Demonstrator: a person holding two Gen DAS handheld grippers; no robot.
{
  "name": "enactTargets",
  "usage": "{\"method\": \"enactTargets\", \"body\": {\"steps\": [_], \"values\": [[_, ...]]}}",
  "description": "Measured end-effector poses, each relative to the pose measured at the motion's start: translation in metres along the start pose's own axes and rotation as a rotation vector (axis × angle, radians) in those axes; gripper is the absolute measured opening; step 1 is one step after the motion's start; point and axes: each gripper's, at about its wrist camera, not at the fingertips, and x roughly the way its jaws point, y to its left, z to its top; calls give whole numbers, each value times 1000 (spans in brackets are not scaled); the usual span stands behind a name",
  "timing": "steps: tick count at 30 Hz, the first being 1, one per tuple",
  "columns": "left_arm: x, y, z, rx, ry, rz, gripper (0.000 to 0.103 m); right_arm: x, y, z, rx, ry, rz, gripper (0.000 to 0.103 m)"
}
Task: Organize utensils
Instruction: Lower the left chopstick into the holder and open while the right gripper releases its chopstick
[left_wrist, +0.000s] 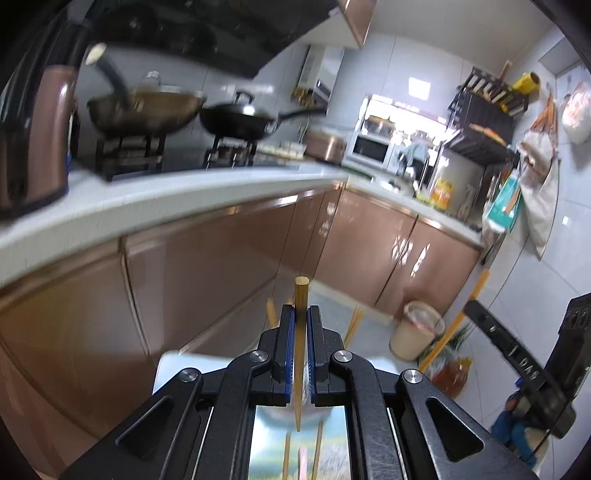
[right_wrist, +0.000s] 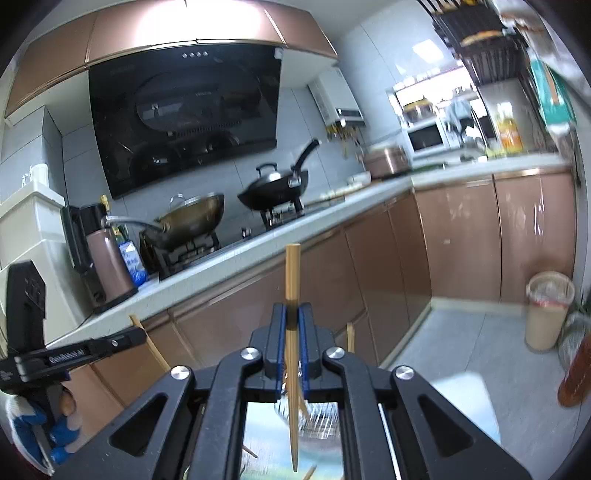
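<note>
The left claw is pressed together on a single wooden chopstick, which stands nearly upright between the blue pads, its blunt end poking out above the fingertips and its tapered end hanging below. The right claw pinches a second chopstick in the same way — upright, blunt end up, thin tip dangling down past the body of the tool. Each claw thus carries one stick, clear of any surface.

Just under the right claw a wire-mesh utensil basket shows through the gap, with at least one more chopstick leaning in it; loose stick ends also show beside both claws, though blur makes it hard to say how many or what they rest on. Whether the basket is the source or the goal I cannot tell from these views.

Further off, the kitchen counter runs along the wall, carrying a brown kettle near its left end, then a wok and a lidded black pan on the hob.

As a judgement: the task is in its middle — two chopsticks are picked up and paired, one per claw, but neither is set down in a final place, and other sticks below look unsorted. Placing this pair, then gathering the rest, remains.
</note>
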Motion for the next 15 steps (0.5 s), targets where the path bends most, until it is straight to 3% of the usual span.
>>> {"method": "enactTargets", "body": {"steps": [6, 15], "values": [[22, -17, 30, 10, -65, -5, 6, 28, 3, 16, -53, -47, -23, 6], [94, -16, -2, 34, -58, 39, 6, 94, -22, -21, -65, -20, -62, 6]]}}
